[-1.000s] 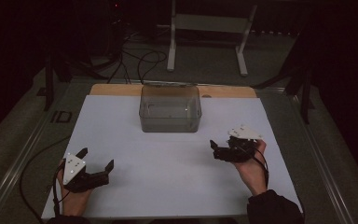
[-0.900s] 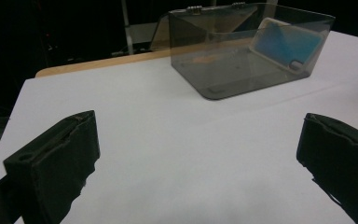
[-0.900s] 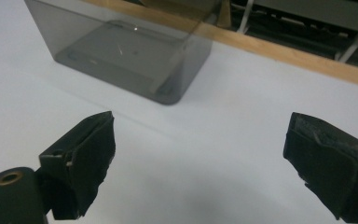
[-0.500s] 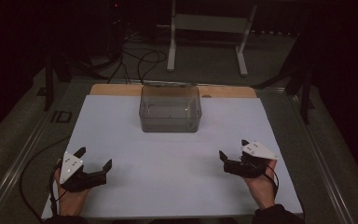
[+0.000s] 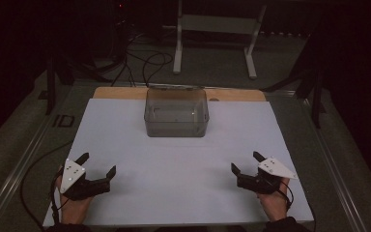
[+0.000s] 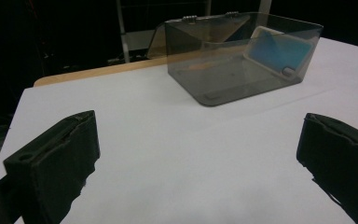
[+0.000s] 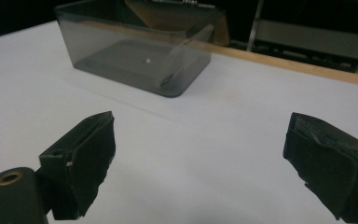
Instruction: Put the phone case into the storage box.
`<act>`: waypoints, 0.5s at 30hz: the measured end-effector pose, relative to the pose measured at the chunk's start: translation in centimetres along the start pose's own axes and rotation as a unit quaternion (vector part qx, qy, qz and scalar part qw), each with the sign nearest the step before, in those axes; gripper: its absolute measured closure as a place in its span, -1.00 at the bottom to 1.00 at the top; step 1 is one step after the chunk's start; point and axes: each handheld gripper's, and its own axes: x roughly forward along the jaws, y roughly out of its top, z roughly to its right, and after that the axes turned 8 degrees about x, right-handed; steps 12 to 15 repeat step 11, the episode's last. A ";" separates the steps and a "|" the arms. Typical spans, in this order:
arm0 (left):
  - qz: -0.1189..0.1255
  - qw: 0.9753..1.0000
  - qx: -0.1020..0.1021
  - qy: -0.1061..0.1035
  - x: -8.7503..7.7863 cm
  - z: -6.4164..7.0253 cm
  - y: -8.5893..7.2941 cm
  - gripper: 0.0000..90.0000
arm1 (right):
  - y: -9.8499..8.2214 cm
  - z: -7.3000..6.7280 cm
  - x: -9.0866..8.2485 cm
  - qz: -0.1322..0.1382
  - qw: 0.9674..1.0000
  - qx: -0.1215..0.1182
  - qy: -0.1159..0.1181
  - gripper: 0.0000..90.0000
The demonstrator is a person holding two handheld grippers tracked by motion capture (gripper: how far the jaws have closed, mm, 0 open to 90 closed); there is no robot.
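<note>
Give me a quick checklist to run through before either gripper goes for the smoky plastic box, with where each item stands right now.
1. Left gripper open with nothing in it: ok, jaws spread wide.
2. Right gripper open with nothing in it: ok, jaws spread wide.
3. Clear path over the white tabletop to the box: ok, nothing lies between.
4. Box upright and flat on the table: ok.
5. Box lid: open, leaning back behind the box on its hinges: ok.
6. Box contents: cannot tell; the left gripper view shows a blue shape through the wall, perhaps only a reflection.
</note>
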 end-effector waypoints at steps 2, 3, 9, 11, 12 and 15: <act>0.001 1.000 -0.001 0.000 0.0 0.0 -0.1 -0.99 | -0.3 0.1 -0.2 0.008 1.000 0.000 -0.001 -0.79; 0.000 1.000 0.000 0.000 0.1 0.1 -0.2 -0.99 | -1.0 0.3 -0.5 0.013 1.000 0.000 -0.007 -0.79; -0.005 1.000 0.003 -0.002 0.3 0.2 -0.3 -0.99 | -1.9 0.7 -0.4 0.001 1.000 0.002 -0.008 -0.80; -0.006 1.000 0.002 -0.002 0.3 0.2 -0.4 -0.99 | -1.9 0.7 -0.4 0.001 1.000 0.001 -0.007 -0.79; -0.006 1.000 0.002 -0.002 0.3 0.2 -0.4 -0.99 | -1.9 0.7 -0.4 0.001 1.000 0.001 -0.007 -0.79; -0.006 1.000 0.002 -0.002 0.3 0.2 -0.4 -0.99 | -1.9 0.7 -0.4 0.001 1.000 0.001 -0.007 -0.79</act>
